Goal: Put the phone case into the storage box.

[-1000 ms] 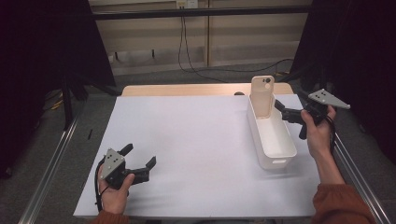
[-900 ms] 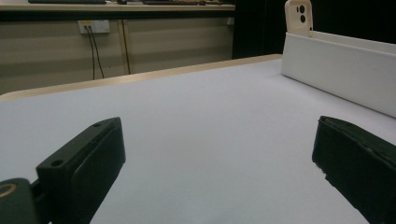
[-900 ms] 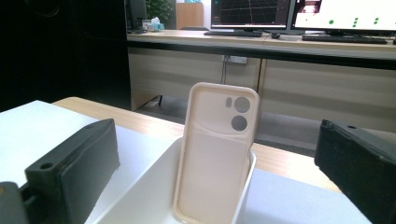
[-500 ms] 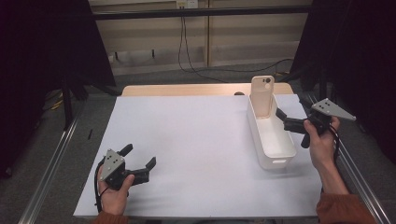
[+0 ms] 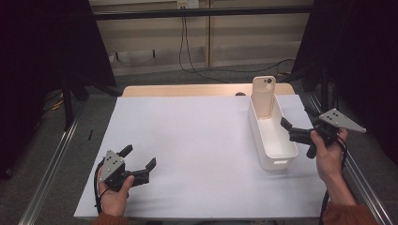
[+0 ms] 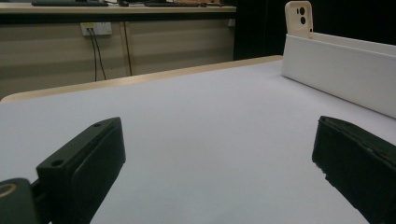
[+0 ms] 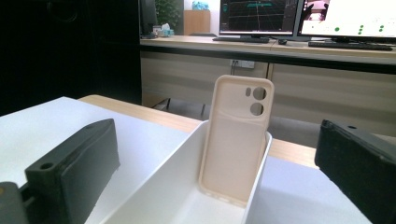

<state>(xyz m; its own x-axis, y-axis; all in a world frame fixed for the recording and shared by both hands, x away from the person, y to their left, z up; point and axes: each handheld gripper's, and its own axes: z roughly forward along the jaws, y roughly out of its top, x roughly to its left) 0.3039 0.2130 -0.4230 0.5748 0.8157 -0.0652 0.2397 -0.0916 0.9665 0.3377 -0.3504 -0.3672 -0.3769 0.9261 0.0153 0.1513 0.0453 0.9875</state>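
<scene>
Right hand-held gripper (image 5: pixel 294 132) agape, phone case (image 5: pixel 264 96) beyond

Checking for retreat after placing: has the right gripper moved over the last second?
Yes. The right gripper has drawn back toward the person and slightly outward, away from the phone case end of the white bin, which stayed put.

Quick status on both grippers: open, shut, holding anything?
Left gripper: open, empty, low over the white sheet.
Right gripper: open, empty, beside the white bin holding the phone case.
</scene>
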